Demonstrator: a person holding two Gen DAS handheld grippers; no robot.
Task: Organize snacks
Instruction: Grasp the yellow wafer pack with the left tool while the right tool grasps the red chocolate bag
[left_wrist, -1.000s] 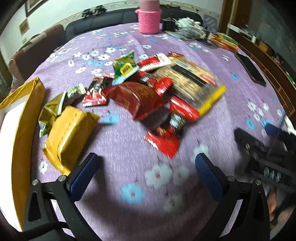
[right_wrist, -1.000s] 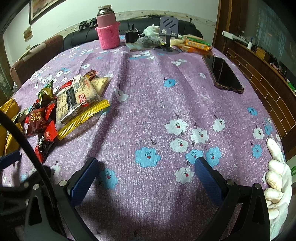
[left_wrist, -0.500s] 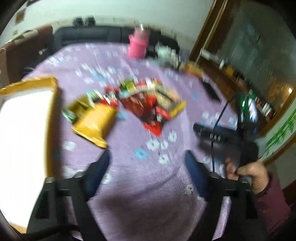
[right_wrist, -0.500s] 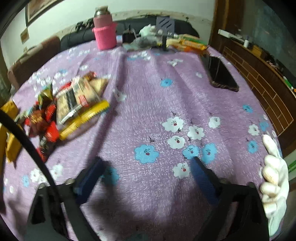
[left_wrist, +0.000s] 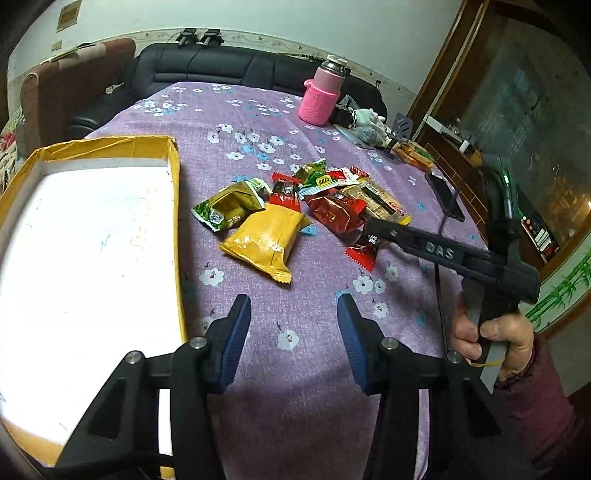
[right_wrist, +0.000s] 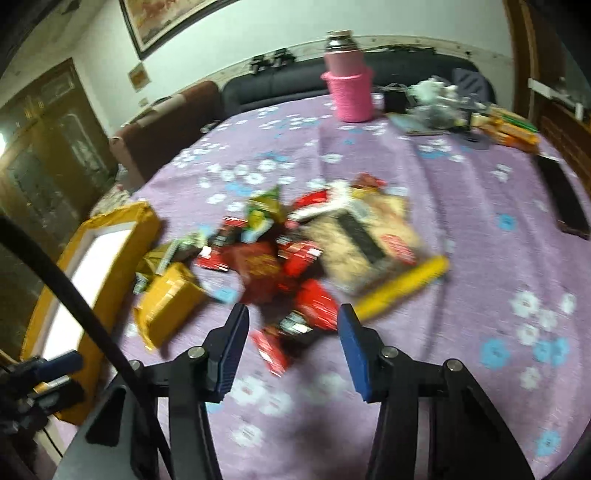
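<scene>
A pile of snack packets lies on the purple flowered tablecloth (left_wrist: 295, 369): a yellow packet (left_wrist: 264, 238), a green packet (left_wrist: 229, 208), a dark red packet (left_wrist: 334, 214), small red packets (left_wrist: 364, 249) and a large clear cracker pack (right_wrist: 365, 240). An open yellow cardboard box (left_wrist: 176, 192) with a white floor sits left of the pile. My left gripper (left_wrist: 291, 325) is open and empty, held back from the pile. My right gripper (right_wrist: 291, 336) is open and empty just short of the red packets (right_wrist: 314, 306); it also shows in the left wrist view (left_wrist: 373, 223).
A pink-sleeved flask (left_wrist: 321, 99) stands at the far side. A black phone (left_wrist: 445, 195), a phone stand (left_wrist: 400, 129), white gloves and orange boxes (right_wrist: 509, 129) lie at the far right. A dark sofa (left_wrist: 221, 70) lies beyond the table.
Both grippers have narrowed but stay open. The left gripper has pulled back and up, bringing the box into view. The right gripper has swung left to face the snack pile.
</scene>
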